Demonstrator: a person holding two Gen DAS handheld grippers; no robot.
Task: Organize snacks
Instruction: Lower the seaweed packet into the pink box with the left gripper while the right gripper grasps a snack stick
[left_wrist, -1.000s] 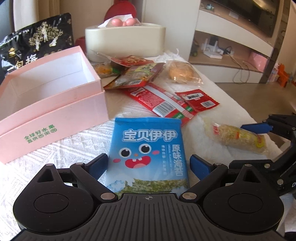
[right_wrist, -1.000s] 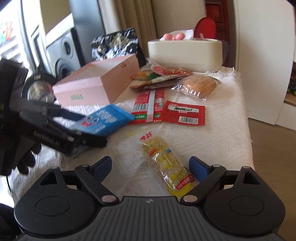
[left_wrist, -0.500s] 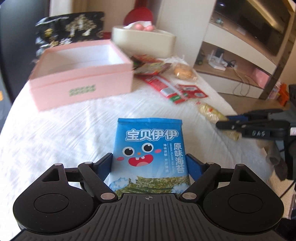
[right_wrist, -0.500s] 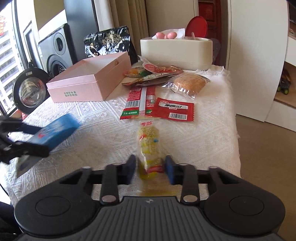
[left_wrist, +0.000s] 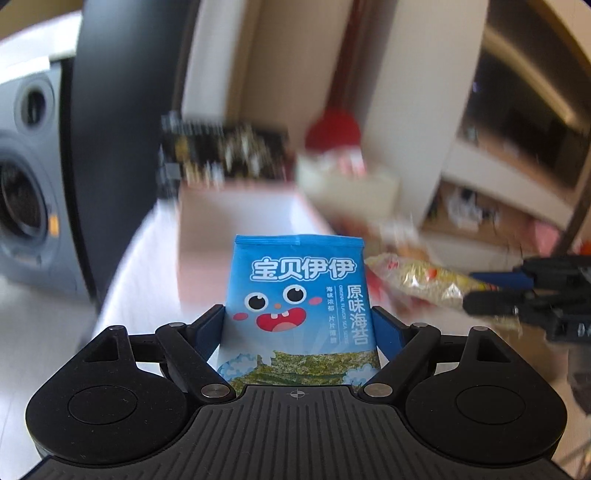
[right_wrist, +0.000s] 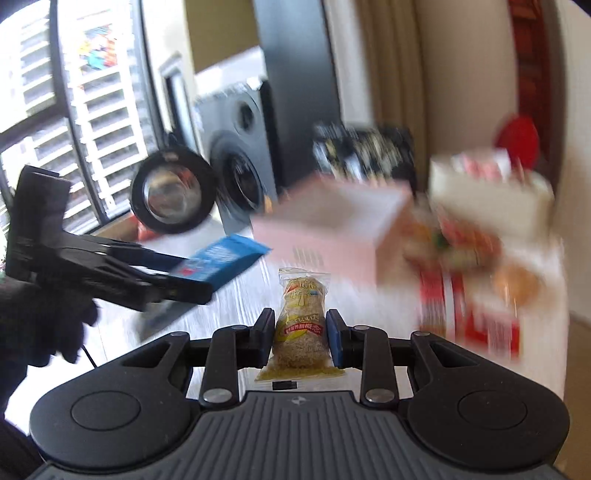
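Both pairs of blue-padded fingers are clamped on packets, as far as I can read from my screens. On my left gripper (left_wrist: 299, 325) the pads press the two side edges of a flat blue foil seaweed packet (left_wrist: 299, 302) with a cartoon face, held upright and off the table. On my right gripper (right_wrist: 300, 332) the pads pinch the sides of a clear plastic packet of yellow-brown crispy snack (right_wrist: 301, 321), its crimped end pointing away from me. In the left wrist view that packet (left_wrist: 413, 278) shows at right, near the blue one. Beyond both, badly blurred, sits an open pink cardboard box (right_wrist: 332, 225) on a white textured tablecloth (right_wrist: 240, 295). To its right lie red snack wrappers (right_wrist: 476, 317), and farther off a cream oval container (right_wrist: 491, 195).
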